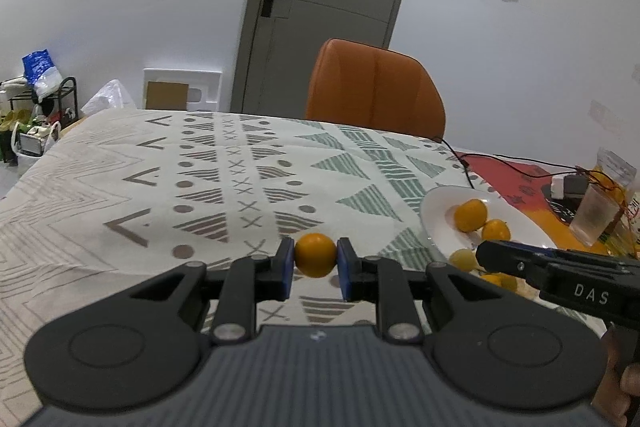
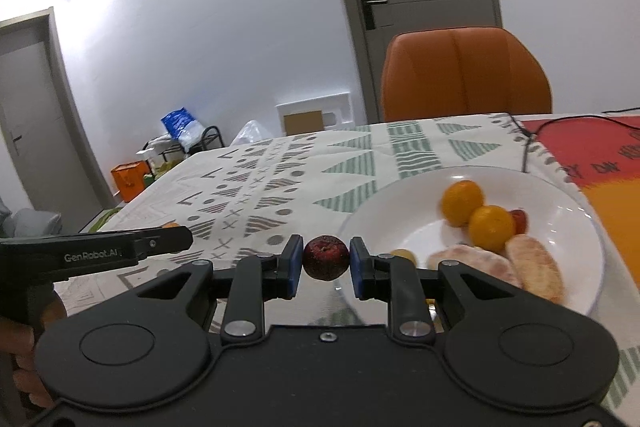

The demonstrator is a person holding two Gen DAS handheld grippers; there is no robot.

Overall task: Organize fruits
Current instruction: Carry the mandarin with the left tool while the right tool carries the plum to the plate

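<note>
1. The left claw (image 1: pixel 316 261) is clenched on a small orange fruit (image 1: pixel 315 255), pinched between its blue pads (image 1: pixel 285 269) and held up off the patterned cloth of the worktop (image 1: pixel 120 167).

2. The right claw (image 2: pixel 326 261) grips a dark red, wrinkled fruit (image 2: pixel 325 257) in the same way, lifted clear of the cloth just at the near left edge of the white plate (image 2: pixel 568 195).

3. The relation that matters: seen from the left wrist, the plate (image 1: pixel 436 203) lies to the right and slightly beyond the carried orange fruit, with the right-hand tool's black body crossing in front of its near edge. The right claw is plainly the nearer of the two to the plate; its red fruit hangs almost at the rim, while the left claw's load is still over bare cloth.

4. Both carried fruits are roundish, so neither offers a long axis to line up; on this evidence the approach direction counts more than wrist rotation.

5. Plate contents, right wrist view: two orange fruits (image 2: pixel 491 228) touching each other, a small red fruit (image 2: pixel 519 220) tucked behind them, two pale pink oblong pieces (image 2: pixel 534 267) lying side by side toward the near right, and a small yellow fruit (image 2: pixel 403 255) at the near edge.

6. If the plate is the collecting point, the sorting looks well advanced. The open space is on the plate's far left, where either load could probably be set down without knocking the pile.

7. An orange chair (image 1: pixel 374 87) stands at the worktop's far side.
</note>
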